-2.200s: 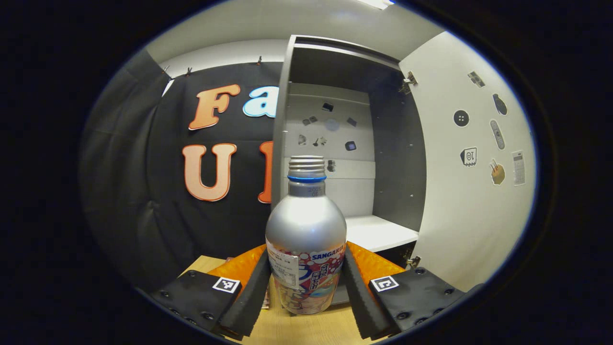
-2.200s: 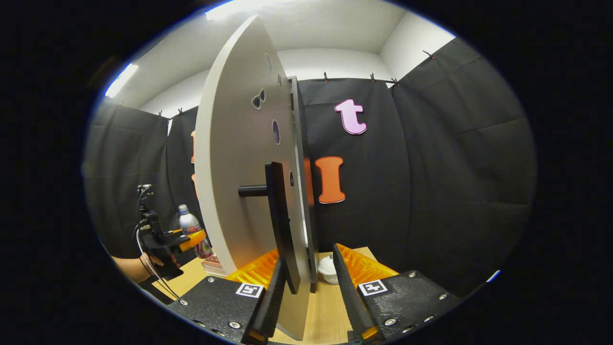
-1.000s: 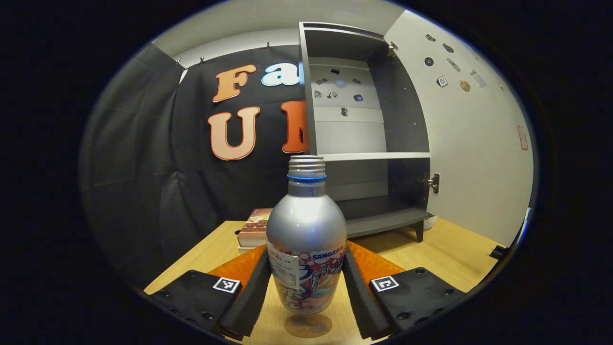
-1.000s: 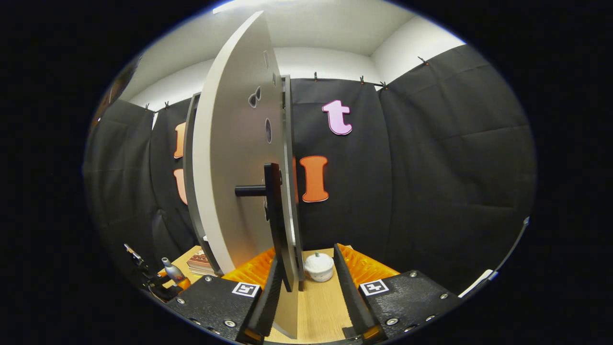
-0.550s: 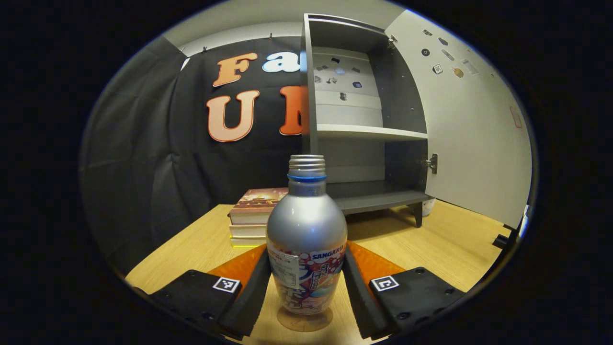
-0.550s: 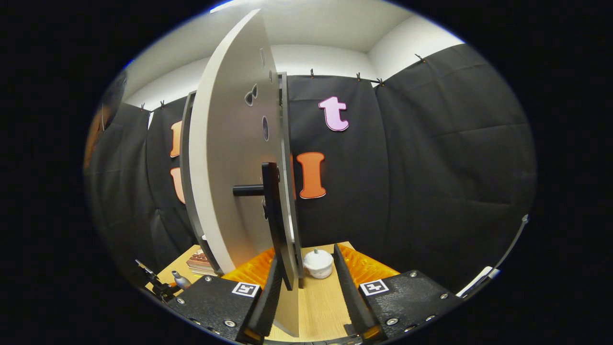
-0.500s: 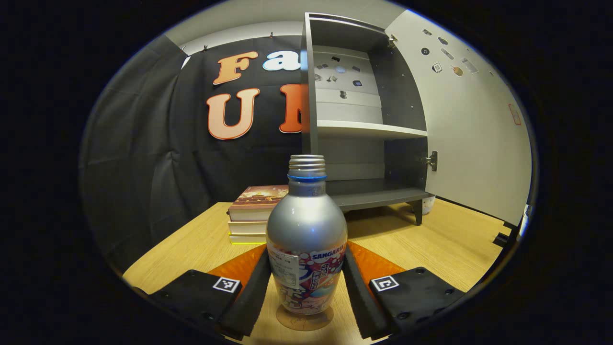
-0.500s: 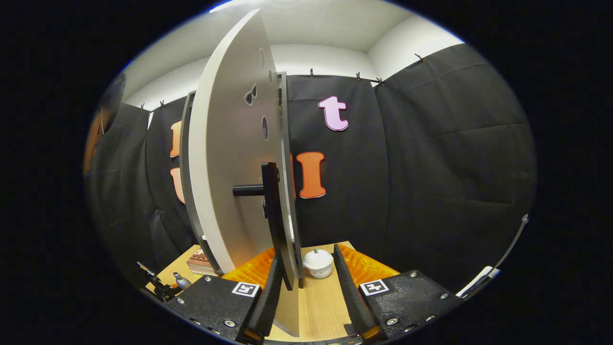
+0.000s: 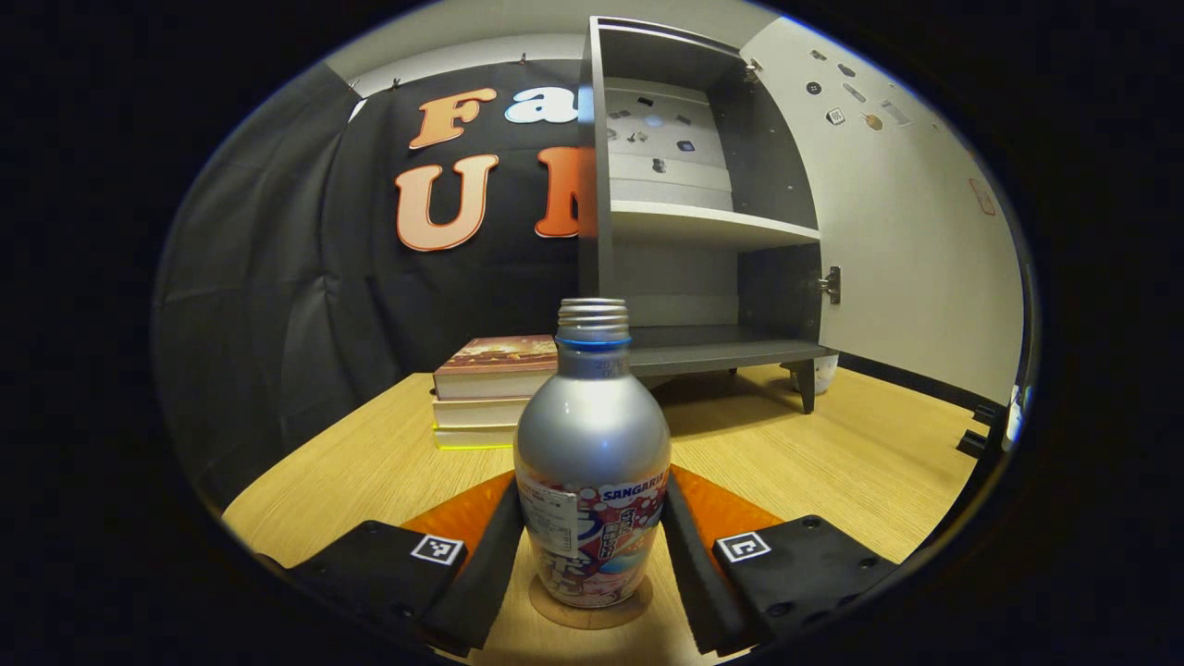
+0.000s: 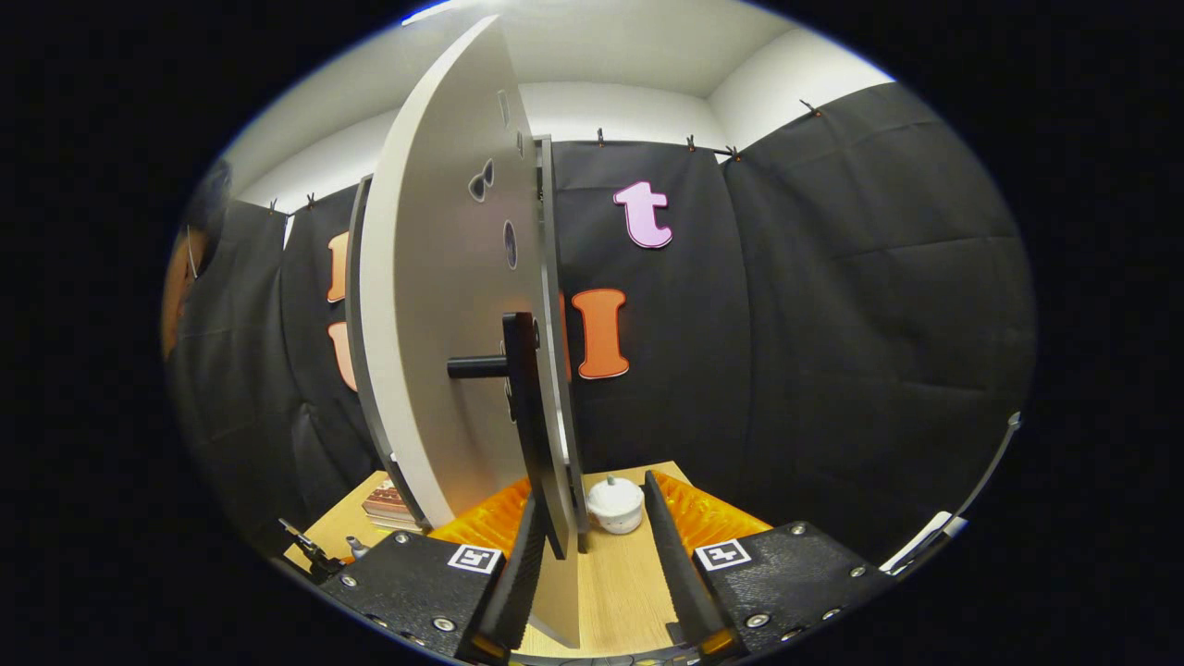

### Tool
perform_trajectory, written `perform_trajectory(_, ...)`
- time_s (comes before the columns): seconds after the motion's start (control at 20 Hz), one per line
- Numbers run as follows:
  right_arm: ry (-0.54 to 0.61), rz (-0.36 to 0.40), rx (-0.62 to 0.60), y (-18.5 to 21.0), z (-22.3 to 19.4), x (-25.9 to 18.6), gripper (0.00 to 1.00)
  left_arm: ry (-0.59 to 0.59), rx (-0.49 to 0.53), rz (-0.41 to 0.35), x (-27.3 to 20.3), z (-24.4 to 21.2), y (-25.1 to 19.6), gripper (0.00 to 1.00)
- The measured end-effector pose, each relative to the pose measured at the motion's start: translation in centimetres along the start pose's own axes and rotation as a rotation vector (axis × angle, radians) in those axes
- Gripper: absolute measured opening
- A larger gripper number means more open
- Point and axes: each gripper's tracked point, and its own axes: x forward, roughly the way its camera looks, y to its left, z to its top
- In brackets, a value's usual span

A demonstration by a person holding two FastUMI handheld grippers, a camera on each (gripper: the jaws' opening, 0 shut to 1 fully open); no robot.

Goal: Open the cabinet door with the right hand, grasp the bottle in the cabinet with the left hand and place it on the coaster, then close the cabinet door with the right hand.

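In the left gripper view the left gripper [image 9: 592, 555] sits at the bottom centre of the frame with its two fingers pressed against either side of the bottle [image 9: 592, 462], so the jaws are clamped on it at label height. The bottle stands upright, silver-bodied with a threaded neck and a blue ring under the threads, and its base is right over the round coaster [image 9: 592, 610] on the wooden table [image 9: 832, 462]; whether the base is fully resting on the coaster is hard to tell. Behind the bottle, at centre left, a stack of books [image 9: 486, 388] lies on the table, and above it in the upper middle stands the cabinet [image 9: 703, 213], its shelves bare and its cabinet door [image 9: 906, 231] swung wide to the right of the frame. Over in the right gripper view the right gripper [image 10: 587, 555] is at the bottom centre, jaws parted wide, with the edge of that door and the dark handle [image 10: 518, 407] reaching down between its fingers, not visibly squeezed by them. A small white lidded jar [image 10: 615, 504] sits on the table just beyond the fingertips.
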Motion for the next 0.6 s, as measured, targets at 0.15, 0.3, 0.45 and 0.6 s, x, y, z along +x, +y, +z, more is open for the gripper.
perform_trajectory(0.15,-0.002,0.000,0.005,0.0,0.0,0.0,0.67,0.012,-0.026,0.001,-0.2,-0.4,-0.2,0.84)
perform_trajectory(0.3,-0.003,0.001,0.007,0.0,0.0,0.0,0.67,0.020,-0.011,0.001,-0.5,-0.8,-0.1,0.87)
perform_trajectory(0.45,-0.012,0.006,0.013,0.0,0.0,0.0,0.67,0.017,0.012,-0.004,-0.8,-0.7,-0.2,0.88)
perform_trajectory(0.6,-0.015,0.012,0.006,0.0,0.1,0.0,0.62,0.026,0.037,0.000,-1.2,-0.4,0.2,0.90)
